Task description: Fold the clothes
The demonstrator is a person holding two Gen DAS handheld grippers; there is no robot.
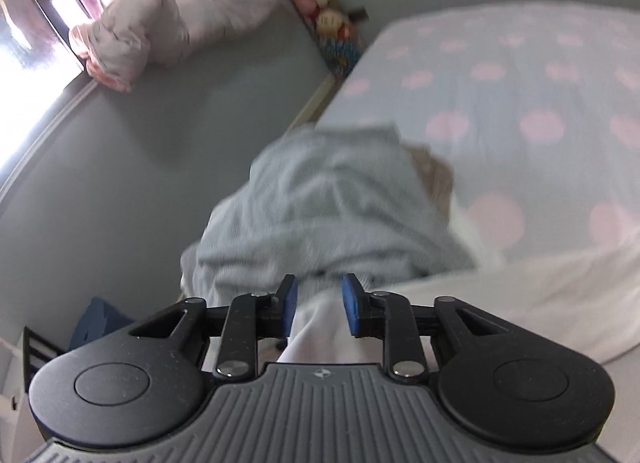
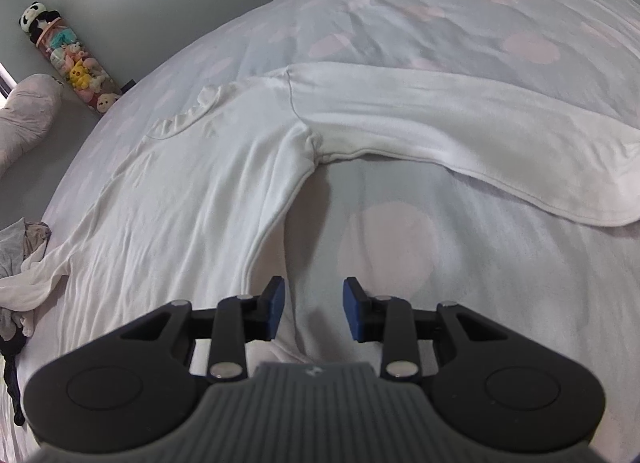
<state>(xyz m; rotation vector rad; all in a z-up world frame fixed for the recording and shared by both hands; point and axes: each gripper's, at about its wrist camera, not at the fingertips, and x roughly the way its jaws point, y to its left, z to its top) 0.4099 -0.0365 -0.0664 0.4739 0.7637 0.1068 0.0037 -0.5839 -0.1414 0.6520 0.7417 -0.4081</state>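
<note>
Your bed (image 2: pixel 500 247), under a pale sheet dotted with pink circles, fills most of both views and carries everything else. Across it in the right wrist view lies the white long-sleeved top (image 2: pixel 192 183), flat and wrinkled, its body running from the lower centre of the frame up to the ruffled neckline at upper left. One sleeve (image 2: pixel 460 123) stretches off to the right edge of the frame, roughly crosswise to the body; the other trails toward the lower left and ends beside a small heap of grey clothes (image 2: pixel 20 247).

In the left wrist view a crumpled light-blue garment (image 1: pixel 332 203) sits at the centre of the frame, blurred, directly ahead of your left gripper (image 1: pixel 319 305), with white cloth below and between the fingers. Those fingers stand apart.

A pink-grey pillow (image 1: pixel 176 27) lies at the upper left against the grey wall, next to a clear tube of plush toys (image 2: pixel 76 63) topped by a panda.

Your right gripper (image 2: pixel 314 309) sits low over the top's side seam, its fingers apart with the seam edge just inside the left finger, nothing clamped.
</note>
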